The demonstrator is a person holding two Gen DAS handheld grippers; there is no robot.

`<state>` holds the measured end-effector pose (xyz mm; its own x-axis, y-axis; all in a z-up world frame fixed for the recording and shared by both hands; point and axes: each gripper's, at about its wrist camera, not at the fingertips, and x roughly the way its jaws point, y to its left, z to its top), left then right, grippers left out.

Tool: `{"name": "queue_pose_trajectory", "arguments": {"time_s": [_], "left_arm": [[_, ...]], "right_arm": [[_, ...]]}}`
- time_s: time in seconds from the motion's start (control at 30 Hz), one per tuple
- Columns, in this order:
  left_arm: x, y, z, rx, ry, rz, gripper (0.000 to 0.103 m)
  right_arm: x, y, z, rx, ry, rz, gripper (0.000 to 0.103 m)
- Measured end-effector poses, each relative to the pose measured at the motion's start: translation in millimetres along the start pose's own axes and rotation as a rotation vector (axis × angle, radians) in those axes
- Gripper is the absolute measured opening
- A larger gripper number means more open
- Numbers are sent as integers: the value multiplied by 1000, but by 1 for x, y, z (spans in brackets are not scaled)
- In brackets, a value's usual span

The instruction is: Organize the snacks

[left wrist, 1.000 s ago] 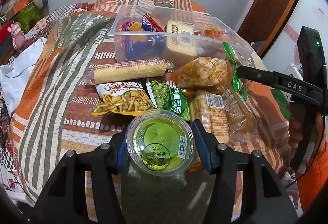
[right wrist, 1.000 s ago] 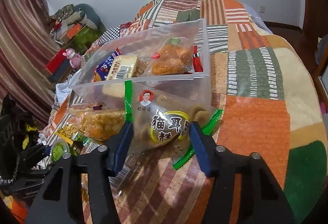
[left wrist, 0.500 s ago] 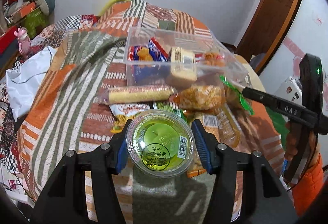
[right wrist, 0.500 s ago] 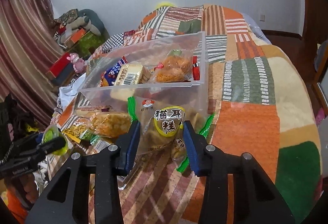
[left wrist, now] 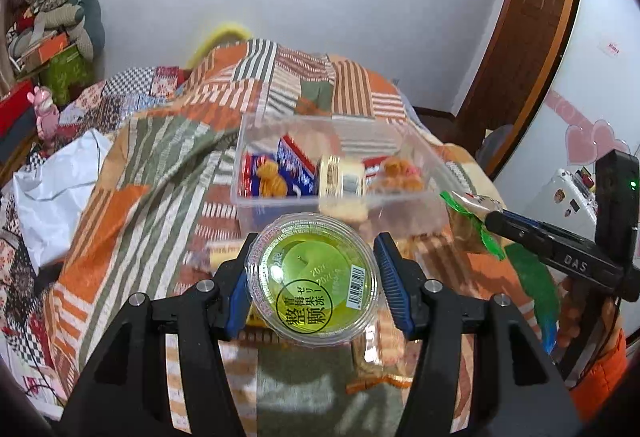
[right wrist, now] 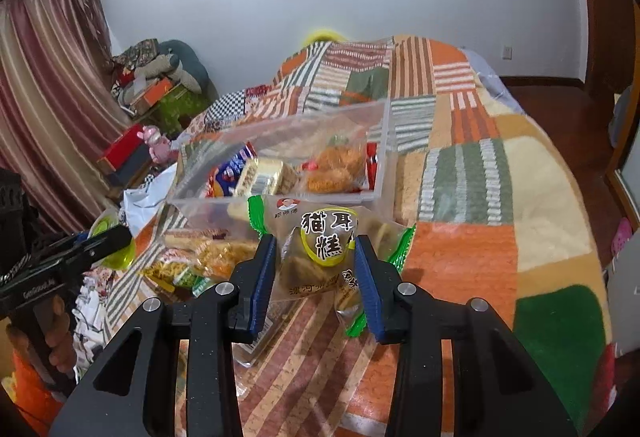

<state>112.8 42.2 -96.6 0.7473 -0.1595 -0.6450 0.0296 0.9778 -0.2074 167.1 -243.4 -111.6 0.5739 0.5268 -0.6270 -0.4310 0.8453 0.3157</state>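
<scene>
My left gripper [left wrist: 314, 279] is shut on a green jelly cup [left wrist: 312, 277] and holds it in the air, just short of the clear plastic bin [left wrist: 340, 205]. My right gripper [right wrist: 316, 257] is shut on a clear snack bag with green edges [right wrist: 324, 241], lifted off the patchwork blanket next to the bin [right wrist: 382, 157]. The bin holds a blue-red packet [left wrist: 296, 165], a wrapped cake [left wrist: 342, 179] and an orange fried snack [left wrist: 400, 175]. The right gripper also shows in the left wrist view [left wrist: 492, 219], and the left gripper in the right wrist view [right wrist: 116, 241].
Several snack packets [right wrist: 200, 261] lie on the blanket in front of the bin. The blanket [right wrist: 460, 257] stretches to the right. A white bag [left wrist: 60, 193] and clutter lie to the left. A wooden door [left wrist: 528, 37] stands at the right.
Both grippers have risen with their loads and moved toward the bin. The right gripper has closed tighter on the snack bag and lifted it off the blanket.
</scene>
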Motion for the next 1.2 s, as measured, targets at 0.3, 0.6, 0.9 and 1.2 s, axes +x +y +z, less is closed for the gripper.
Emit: {"name": "queue_pose_trajectory", "arguments": {"time_s": [0.3, 0.6, 0.9, 1.2], "left_arm": [[9, -2, 35, 11, -55, 2, 56], [36, 4, 66, 2, -66, 13, 56], [77, 15, 83, -15, -26, 33, 56], [121, 25, 93, -34, 32, 48, 56]], "right_arm": [[-6, 9, 27, -47, -81, 1, 36], [12, 17, 57, -76, -115, 15, 36], [42, 20, 79, -93, -96, 15, 36], [80, 29, 89, -130, -44, -2, 36]]}}
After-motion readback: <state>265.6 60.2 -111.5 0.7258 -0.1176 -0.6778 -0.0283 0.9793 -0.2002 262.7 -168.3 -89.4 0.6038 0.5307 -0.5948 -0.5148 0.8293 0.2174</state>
